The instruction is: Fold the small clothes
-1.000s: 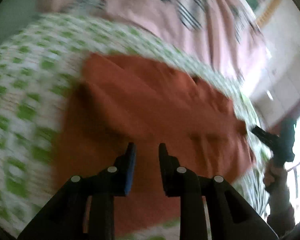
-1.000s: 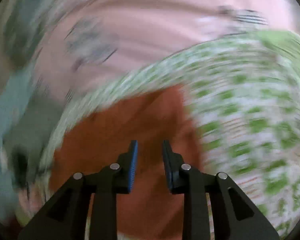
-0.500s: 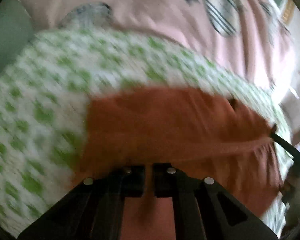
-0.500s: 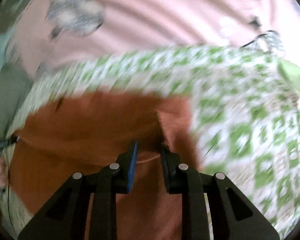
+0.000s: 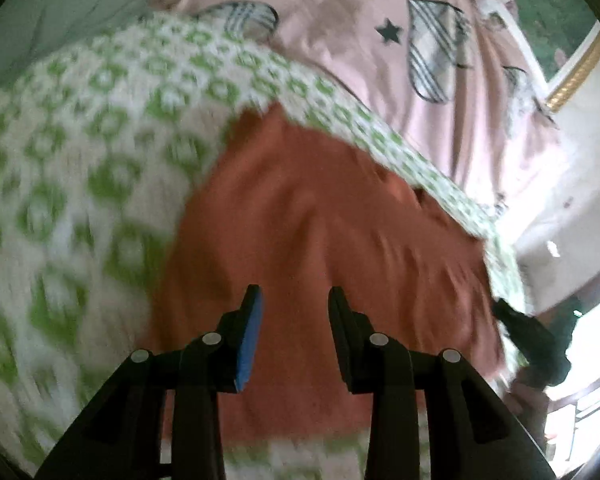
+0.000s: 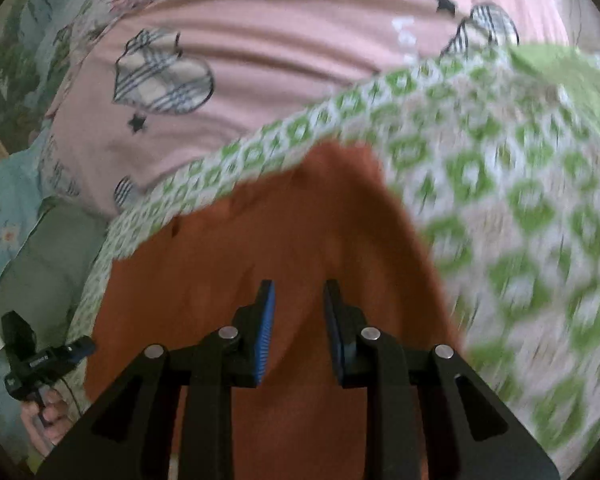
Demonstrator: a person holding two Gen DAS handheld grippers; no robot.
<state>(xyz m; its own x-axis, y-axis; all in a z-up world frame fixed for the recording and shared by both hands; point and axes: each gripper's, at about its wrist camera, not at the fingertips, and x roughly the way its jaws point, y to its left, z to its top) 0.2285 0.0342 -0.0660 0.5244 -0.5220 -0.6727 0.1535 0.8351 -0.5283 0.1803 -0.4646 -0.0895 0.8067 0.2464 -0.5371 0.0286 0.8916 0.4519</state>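
On green-patterned cloth [image 5: 80,168], rust garment [image 5: 320,232] lying flat, long axis left-right

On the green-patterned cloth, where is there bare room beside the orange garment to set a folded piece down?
The green-patterned cloth lies bare left of the orange garment in the left wrist view, and bare to its right in the right wrist view. Toward the pink sheet only a narrow strip shows. Both claws, left and right, hang open over the garment.

Orange garment [image 5: 320,216] lies on green-patterned cloth [image 5: 100,152] over pink bedsheet [image 5: 340,12].
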